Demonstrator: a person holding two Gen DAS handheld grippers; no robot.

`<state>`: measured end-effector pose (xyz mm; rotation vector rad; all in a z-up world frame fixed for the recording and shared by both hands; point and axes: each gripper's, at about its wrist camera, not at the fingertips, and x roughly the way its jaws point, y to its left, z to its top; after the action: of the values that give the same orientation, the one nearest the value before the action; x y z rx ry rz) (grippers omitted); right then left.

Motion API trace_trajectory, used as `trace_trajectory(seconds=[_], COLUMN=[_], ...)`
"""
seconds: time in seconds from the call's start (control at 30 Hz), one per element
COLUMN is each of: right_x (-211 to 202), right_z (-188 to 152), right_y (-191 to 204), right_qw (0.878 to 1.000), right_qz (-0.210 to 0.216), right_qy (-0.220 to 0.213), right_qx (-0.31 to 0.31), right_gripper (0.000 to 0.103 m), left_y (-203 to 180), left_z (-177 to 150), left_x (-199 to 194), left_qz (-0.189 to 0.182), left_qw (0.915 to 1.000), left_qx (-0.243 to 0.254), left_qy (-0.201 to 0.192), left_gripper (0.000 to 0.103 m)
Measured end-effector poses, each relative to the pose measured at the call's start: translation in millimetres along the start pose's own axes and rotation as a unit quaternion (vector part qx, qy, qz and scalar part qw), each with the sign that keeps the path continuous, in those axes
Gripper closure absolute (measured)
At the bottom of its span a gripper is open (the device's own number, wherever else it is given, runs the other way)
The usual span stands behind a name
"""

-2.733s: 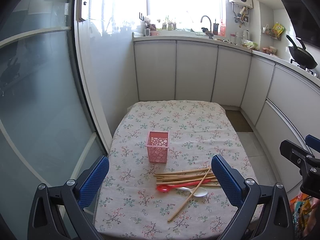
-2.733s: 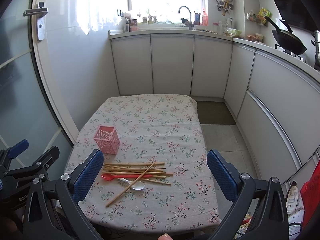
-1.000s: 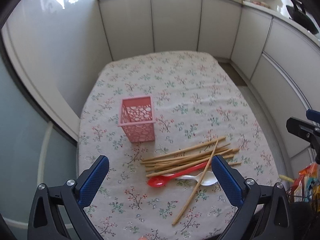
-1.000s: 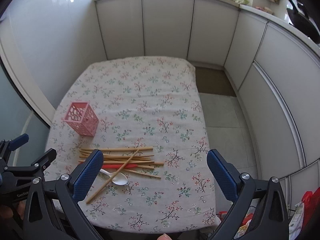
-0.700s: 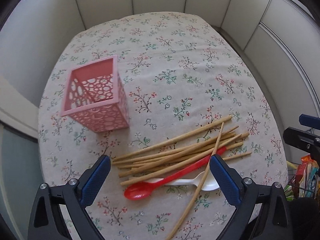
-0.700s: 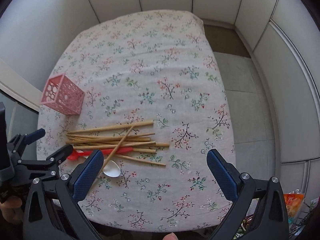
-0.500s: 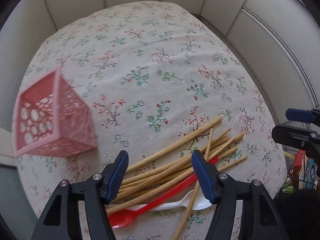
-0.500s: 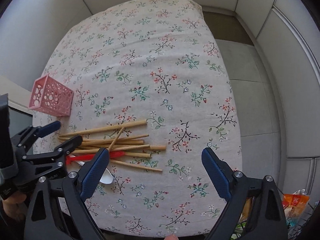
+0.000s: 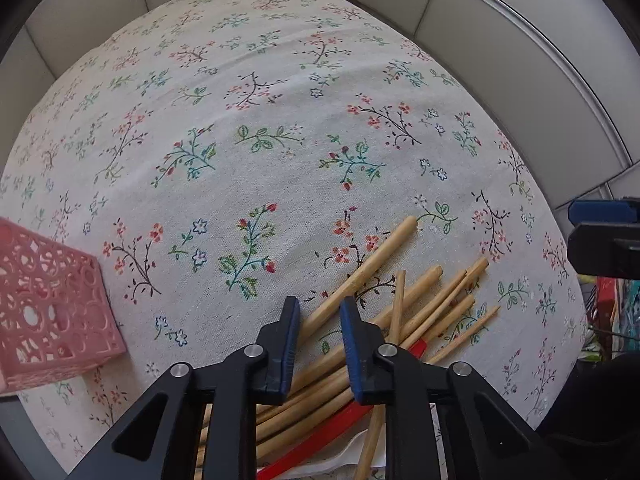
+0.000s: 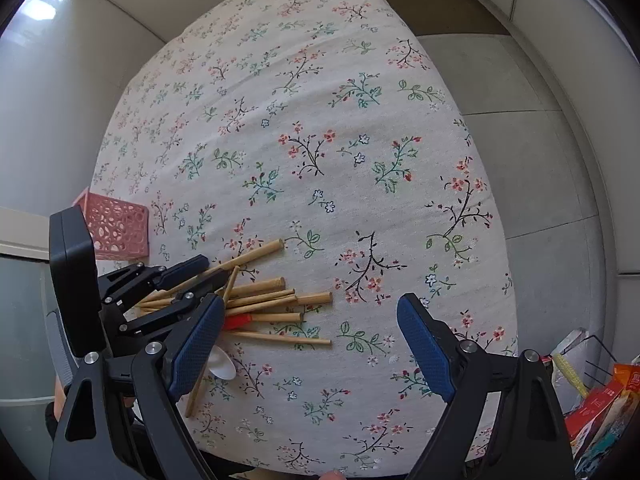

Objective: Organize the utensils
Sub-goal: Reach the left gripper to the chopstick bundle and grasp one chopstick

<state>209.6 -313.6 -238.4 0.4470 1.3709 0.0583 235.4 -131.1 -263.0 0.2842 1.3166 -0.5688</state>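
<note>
While the left claw (image 9: 319, 318) is narrowing around one wooden chopstick (image 9: 360, 272) in the pile on the desk (image 9: 280, 120), not yet clamped, the right claw (image 10: 308, 344) is hanging wide open.

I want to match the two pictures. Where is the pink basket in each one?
Left wrist view: the pink basket sits at the left edge, partly cut off.
Right wrist view: the pink basket sits at middle left, behind the left gripper.
Shared landmark: the chopstick pile on the tablecloth.
</note>
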Motion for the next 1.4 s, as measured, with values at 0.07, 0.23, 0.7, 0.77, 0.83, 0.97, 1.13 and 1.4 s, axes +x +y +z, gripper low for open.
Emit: trace_trajectory(seconds=[0.07, 0.23, 0.7, 0.77, 0.83, 0.97, 1.13, 1.4], right_x=[2, 9, 5, 6, 8, 10, 12, 33], right_z=[-1, -2, 6, 7, 8, 9, 11, 6], right_y=[1, 9, -18, -15, -12, -5, -3, 12], right_qw=[1.000, 0.999, 0.997, 0.997, 0.997, 0.997, 0.997, 0.992], right_qz=[0.010, 0.034, 0.053, 0.055, 0.055, 0.059, 0.061, 0.107], right_qy=[0.005, 0.017, 0.003, 0.005, 0.008, 0.011, 0.011, 0.049], right_qx=[0.002, 0.005, 0.055, 0.052, 0.047, 0.040, 0.042, 0.042], right_gripper=[0.013, 0.014, 0.014, 0.014, 0.014, 0.014, 0.015, 0.038], left_y=[9, 32, -8, 4, 17, 34, 42, 38], left_z=[-2, -18, 5, 7, 5, 5, 23, 62], left_x=[-6, -16, 4, 2, -4, -13, -12, 4], left_qz=[0.004, 0.047, 0.028, 0.033, 0.066, 0.081, 0.050, 0.069], left_qw=[0.9996, 0.9961, 0.9996, 0.9987, 0.9954, 0.9927, 0.9941, 0.9923], left_qx=[-0.028, -0.072, 0.001, -0.034, -0.064, -0.087, -0.096, -0.081], left_qy=[-0.002, 0.017, 0.008, 0.017, 0.029, 0.023, -0.008, -0.063], left_gripper=[0.101, 0.101, 0.083, 0.086, 0.090, 0.091, 0.078, 0.093])
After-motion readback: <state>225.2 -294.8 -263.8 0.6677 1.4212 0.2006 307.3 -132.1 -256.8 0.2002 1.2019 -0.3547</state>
